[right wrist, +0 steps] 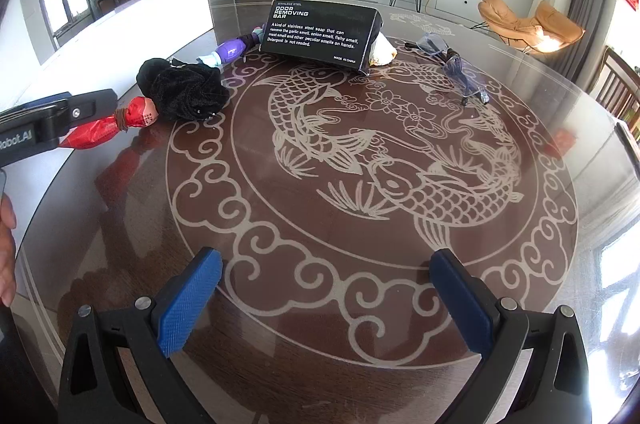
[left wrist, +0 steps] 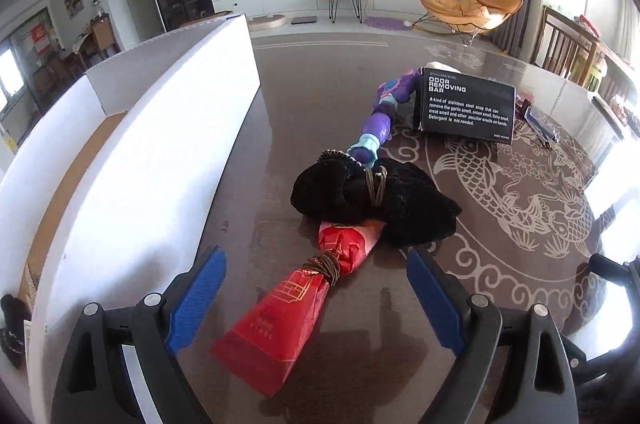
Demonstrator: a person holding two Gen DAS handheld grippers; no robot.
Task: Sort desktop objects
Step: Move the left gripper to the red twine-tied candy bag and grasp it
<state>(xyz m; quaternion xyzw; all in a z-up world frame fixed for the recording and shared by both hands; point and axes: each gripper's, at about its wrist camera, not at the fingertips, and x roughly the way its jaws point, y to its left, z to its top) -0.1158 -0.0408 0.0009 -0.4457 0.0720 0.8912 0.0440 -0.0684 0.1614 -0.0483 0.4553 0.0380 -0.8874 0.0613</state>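
Note:
A red drawstring pouch [left wrist: 296, 308] lies on the round brown table between the open fingers of my left gripper [left wrist: 316, 300]; nothing is gripped. Behind it lie a black velvet pouch [left wrist: 372, 200] and a purple toy figure [left wrist: 380, 120]. A black "Odor Removing Bar" box [left wrist: 466, 106] stands further back. In the right wrist view my right gripper [right wrist: 326, 300] is open and empty above the table's fish pattern; the red pouch [right wrist: 108, 126], black pouch [right wrist: 182, 90], toy [right wrist: 232, 50] and box [right wrist: 320, 34] lie at the far left and centre.
A white sorting box [left wrist: 152, 160] with tall walls stands at the table's left edge. Clear safety glasses [right wrist: 456, 68] lie at the back right, and a pale object [right wrist: 384, 52] sits behind the black box. Chairs stand beyond the table's right edge.

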